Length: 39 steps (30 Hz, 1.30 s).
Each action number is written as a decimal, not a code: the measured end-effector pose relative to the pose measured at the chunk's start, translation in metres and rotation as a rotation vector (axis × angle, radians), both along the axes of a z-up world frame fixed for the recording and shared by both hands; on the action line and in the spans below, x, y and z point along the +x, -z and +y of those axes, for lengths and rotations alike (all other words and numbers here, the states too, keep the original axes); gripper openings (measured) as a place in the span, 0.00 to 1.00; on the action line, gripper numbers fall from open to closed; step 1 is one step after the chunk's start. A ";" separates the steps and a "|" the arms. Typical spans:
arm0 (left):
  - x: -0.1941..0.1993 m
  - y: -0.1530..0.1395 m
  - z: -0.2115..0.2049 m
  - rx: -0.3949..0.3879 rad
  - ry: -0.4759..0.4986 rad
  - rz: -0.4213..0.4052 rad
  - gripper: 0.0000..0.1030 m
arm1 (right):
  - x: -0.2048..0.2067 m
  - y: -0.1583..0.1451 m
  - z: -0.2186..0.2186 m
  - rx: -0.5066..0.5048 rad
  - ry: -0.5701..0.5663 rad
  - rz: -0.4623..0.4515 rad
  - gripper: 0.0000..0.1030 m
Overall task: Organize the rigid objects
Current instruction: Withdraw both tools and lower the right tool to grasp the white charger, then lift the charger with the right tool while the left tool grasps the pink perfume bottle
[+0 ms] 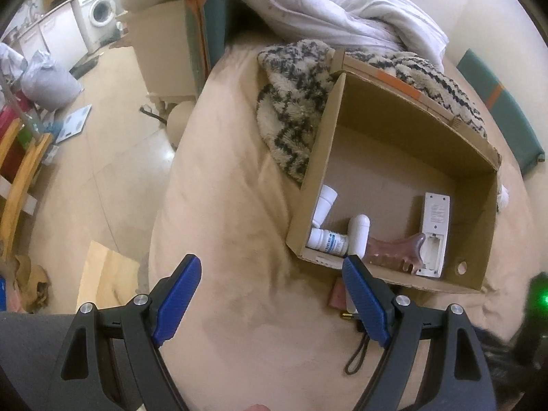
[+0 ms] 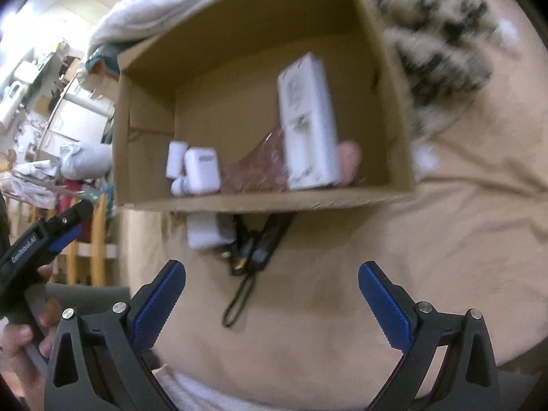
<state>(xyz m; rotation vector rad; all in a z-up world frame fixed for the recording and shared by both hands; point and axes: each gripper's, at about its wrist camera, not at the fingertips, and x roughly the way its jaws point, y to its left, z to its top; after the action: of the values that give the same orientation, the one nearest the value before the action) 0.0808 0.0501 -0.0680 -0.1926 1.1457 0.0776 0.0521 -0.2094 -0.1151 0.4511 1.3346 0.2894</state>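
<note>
An open cardboard box [image 1: 472, 226] [image 2: 144, 144] lies on the beige bed. Inside it are a white remote [image 1: 434, 233] [image 2: 308, 123], a pink comb-like piece [image 1: 394, 250] [image 2: 253, 167], and several white bottles [image 1: 328, 239] [image 2: 202, 169]. Outside, against the box's near wall, lie a white charger block [image 2: 205, 233] and a dark device with a wrist loop [image 2: 253, 250] [image 1: 358, 352]. My left gripper [image 1: 270, 274] is open and empty over the bed, near the box's front corner. My right gripper [image 2: 272, 277] is open and empty, just short of the dark device.
A black-and-cream fuzzy blanket [image 1: 294, 102] [image 2: 438, 44] and a white duvet [image 1: 335, 3] lie behind the box. The bed edge drops to a tiled floor [image 1: 102, 171] on the left, with a wooden rack [image 1: 20, 178] and a washing machine [image 1: 99, 10]. The left gripper shows in the right wrist view [image 2: 44, 239].
</note>
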 end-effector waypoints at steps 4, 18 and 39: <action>0.001 -0.002 0.001 0.024 -0.018 0.000 0.81 | 0.011 0.007 0.045 -0.101 -0.087 -0.003 0.90; 0.001 0.000 0.023 0.022 -0.086 0.020 0.81 | 0.042 0.042 0.125 -0.379 -0.194 -0.053 0.68; 0.002 0.018 -0.001 0.050 -0.009 0.061 0.80 | -0.018 -0.061 0.008 -0.156 -0.110 -0.251 0.59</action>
<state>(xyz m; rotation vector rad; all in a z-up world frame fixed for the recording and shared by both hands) 0.0825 0.0489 -0.0861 -0.1516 1.2023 0.1206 0.0342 -0.2013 -0.0542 0.2030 1.1273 0.3190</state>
